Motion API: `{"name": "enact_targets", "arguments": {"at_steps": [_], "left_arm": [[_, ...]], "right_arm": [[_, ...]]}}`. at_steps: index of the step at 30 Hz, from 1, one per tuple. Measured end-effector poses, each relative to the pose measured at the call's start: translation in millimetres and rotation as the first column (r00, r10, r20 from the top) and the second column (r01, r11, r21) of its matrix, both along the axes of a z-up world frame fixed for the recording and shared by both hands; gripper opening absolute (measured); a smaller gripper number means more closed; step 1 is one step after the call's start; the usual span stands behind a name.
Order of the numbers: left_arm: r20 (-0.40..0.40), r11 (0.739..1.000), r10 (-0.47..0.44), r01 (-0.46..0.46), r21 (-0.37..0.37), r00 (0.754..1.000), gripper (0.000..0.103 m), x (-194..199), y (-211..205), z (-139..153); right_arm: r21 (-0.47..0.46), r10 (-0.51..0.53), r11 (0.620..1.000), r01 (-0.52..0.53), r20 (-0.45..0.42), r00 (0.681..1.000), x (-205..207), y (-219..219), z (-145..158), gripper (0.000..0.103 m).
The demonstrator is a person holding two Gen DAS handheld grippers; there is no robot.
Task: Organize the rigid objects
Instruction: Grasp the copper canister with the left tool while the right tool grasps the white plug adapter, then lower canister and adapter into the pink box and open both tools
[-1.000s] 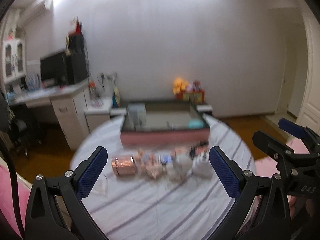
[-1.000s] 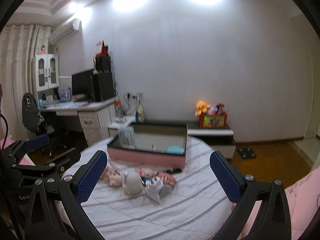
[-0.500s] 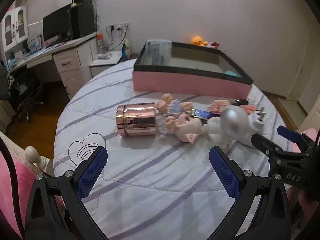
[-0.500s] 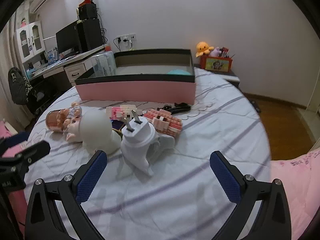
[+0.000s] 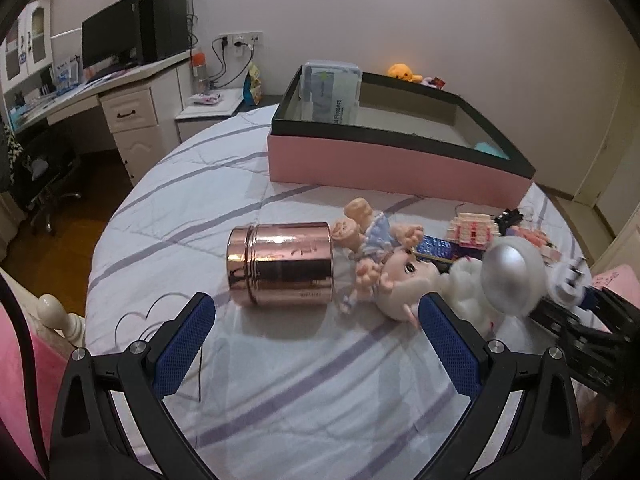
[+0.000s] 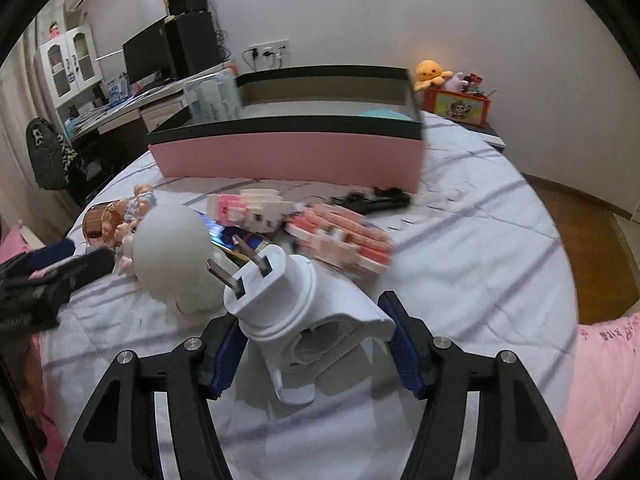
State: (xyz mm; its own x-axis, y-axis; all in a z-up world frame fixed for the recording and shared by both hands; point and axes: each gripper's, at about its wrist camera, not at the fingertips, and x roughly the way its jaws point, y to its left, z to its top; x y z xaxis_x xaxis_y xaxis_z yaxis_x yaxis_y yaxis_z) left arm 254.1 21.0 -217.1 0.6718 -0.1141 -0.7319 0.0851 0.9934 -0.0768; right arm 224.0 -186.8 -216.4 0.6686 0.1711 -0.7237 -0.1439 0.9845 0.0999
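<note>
My right gripper (image 6: 312, 344) is closing on a white plug adapter (image 6: 280, 292) lying on the striped sheet, and its blue pads (image 6: 400, 344) meet the adapter's two sides. A white dome-shaped gadget (image 6: 172, 256) sits just left of the adapter. My left gripper (image 5: 318, 344) hangs open over bare sheet, just short of a rose-gold tin (image 5: 280, 268) lying on its side. A small doll (image 5: 384, 264) lies against the tin's right end. The pink open box (image 5: 380, 160) stands behind the pile.
Pink toy bricks (image 6: 344, 240), a blue packet (image 5: 436, 246) and a black item (image 6: 372, 200) lie between the pile and the box. A clear container (image 5: 332, 92) stands in the box's left corner. The bed's edge curves round, with a desk (image 5: 120, 92) beyond on the left.
Both grippers have dropped and tilted down toward the pile. The right gripper's jaws have narrowed from wide open to the sides of the white plug adapter. The left gripper's jaws stay wide.
</note>
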Motion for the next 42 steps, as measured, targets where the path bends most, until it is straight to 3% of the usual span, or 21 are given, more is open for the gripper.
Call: {"name": "enact_targets", "arguments": {"at_steps": [3,6,9,10,12,16,19,21,30,37,42], "left_arm": [[0.004,1.000,0.006,-0.006,-0.021,1.000,0.103,6.9,6.2,1.3],[0.006,0.998,0.061,-0.061,0.004,0.998,0.103,11.4,19.7,3.5],[0.016,0.995,0.072,-0.071,-0.071,0.997,0.103,5.5,36.0,9.2],[0.022,0.994,0.086,-0.085,-0.070,0.996,0.103,4.8,38.5,9.9],[-0.002,0.995,0.099,-0.099,0.007,0.995,0.102,16.1,34.5,2.0],[-0.045,0.996,0.086,-0.085,0.020,0.995,0.100,34.1,24.9,-13.7],[-0.072,0.996,0.092,-0.091,0.021,0.993,0.086,43.9,25.6,-20.8],[-0.049,0.997,0.075,-0.074,0.028,0.996,0.054,41.4,24.1,-17.1],[0.012,0.997,0.062,-0.062,0.052,0.998,0.054,1.3,16.5,0.4],[0.131,0.999,-0.036,0.031,0.040,0.991,0.054,-45.7,-19.7,40.0],[0.140,0.997,-0.077,0.072,0.038,0.987,0.054,-60.5,-33.5,47.3]], "right_arm": [[0.007,-0.004,1.000,0.004,-0.005,1.000,-4.5,-9.2,-1.1,0.065],[0.022,0.004,1.000,-0.004,-0.007,1.000,-2.1,-10.7,-1.5,0.065],[0.017,0.010,1.000,-0.010,-0.005,1.000,3.0,-6.6,-1.9,0.064],[0.019,0.013,1.000,-0.013,-0.009,1.000,4.1,-6.5,-3.2,0.064],[0.016,0.014,1.000,-0.014,-0.011,1.000,7.4,-5.5,-4.9,0.063],[0.001,0.017,1.000,-0.017,-0.008,1.000,12.4,-1.5,-4.7,0.059],[0.008,0.015,1.000,-0.015,-0.009,1.000,12.5,-1.4,-4.1,0.058],[0.019,0.013,1.000,-0.013,-0.006,1.000,12.7,-3.1,-4.0,0.058],[0.043,0.012,0.999,-0.013,0.024,1.000,1.4,-5.8,0.3,0.058],[0.064,0.036,0.997,-0.044,0.126,0.991,-23.9,4.2,34.6,0.055],[0.037,0.044,0.998,-0.051,0.168,0.985,-36.6,14.8,46.8,0.053]]}}
